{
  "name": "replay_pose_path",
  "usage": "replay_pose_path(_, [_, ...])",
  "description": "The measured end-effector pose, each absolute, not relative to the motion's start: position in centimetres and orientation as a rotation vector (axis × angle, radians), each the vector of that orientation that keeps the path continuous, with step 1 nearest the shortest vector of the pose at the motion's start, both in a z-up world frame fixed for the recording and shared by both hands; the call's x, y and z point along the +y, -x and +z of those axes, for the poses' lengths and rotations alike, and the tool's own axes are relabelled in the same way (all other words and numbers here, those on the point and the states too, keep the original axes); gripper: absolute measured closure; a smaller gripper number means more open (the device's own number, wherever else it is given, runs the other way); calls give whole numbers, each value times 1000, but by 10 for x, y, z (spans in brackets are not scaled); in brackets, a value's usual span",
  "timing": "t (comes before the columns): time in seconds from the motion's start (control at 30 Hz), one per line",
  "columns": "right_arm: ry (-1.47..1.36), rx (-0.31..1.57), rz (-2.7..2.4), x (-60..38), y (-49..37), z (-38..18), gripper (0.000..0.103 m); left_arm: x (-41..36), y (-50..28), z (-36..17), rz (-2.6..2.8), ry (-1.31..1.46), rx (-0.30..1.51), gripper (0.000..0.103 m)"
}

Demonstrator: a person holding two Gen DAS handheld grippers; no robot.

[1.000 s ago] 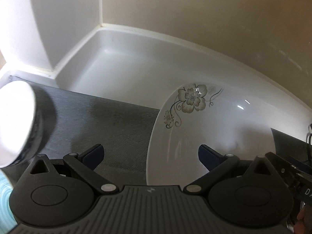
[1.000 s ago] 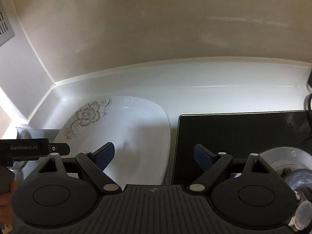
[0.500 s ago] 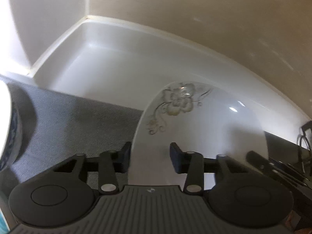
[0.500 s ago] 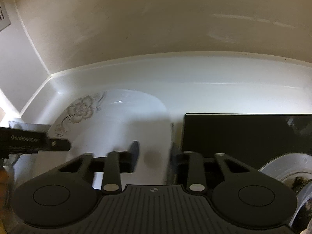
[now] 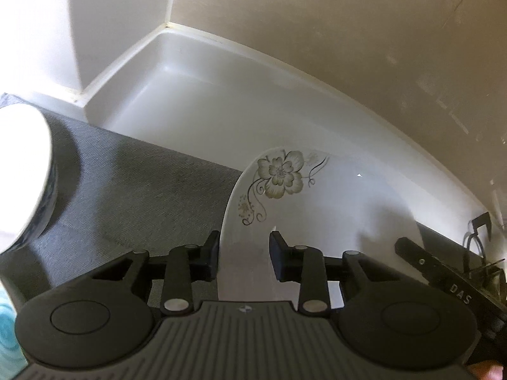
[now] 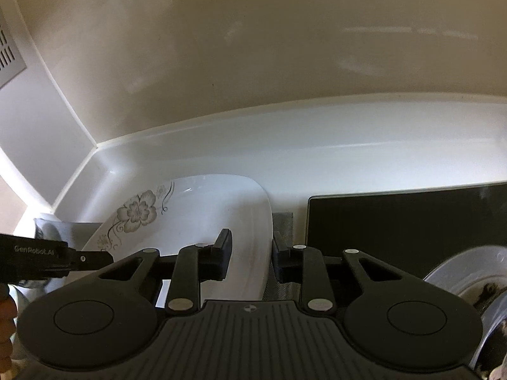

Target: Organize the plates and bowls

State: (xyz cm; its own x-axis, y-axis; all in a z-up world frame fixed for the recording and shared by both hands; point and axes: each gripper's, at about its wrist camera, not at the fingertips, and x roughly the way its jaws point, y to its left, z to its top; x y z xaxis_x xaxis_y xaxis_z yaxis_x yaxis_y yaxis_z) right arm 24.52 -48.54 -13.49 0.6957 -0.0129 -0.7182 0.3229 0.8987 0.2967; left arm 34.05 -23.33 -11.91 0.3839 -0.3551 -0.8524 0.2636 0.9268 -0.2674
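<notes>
Bowl (image 5: 25, 177), white with a dark band, is sitting at far left on the grey mat (image 5: 142, 190), well apart from both claws. Next rightward, the left claw (image 5: 244, 253) has just been closing and is now standing narrow astride the plate's left rim, one pad outside the edge and one over the plate's face; whether both pads are pressing cannot be told for certain, though the rim is lying between them and the grip is appearing made. The plate (image 5: 332, 209), white with a flower print at its far-left corner, is spanning the gap between mat and dark hob (image 6: 405, 221), resting on the white surface (image 6: 317, 145). The right claw (image 6: 252, 258) has just been closing too and is standing narrow over the plate's right rim, edge between the pads.

Judgement on the step in hand: the plate is being taken up two-handed. Doing it well is meaning raising both sides evenly, keeping the plate level, and avoiding any pull apart that could slip a glazed rim from the pads. Metal pan (image 6: 469, 272) at far right is needing clearance.
</notes>
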Motion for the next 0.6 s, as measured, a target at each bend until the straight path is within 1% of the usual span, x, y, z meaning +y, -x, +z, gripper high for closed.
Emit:
replay_pose_path(0.17, [-479,794,-186,-485,-242,-134,75,-232,-337,-116,-394,111,1101,67])
replay_pose_path(0.6, [-456,781,-175,-462,-214,-114,74,-220,-317,-111,-388,121,1090,67])
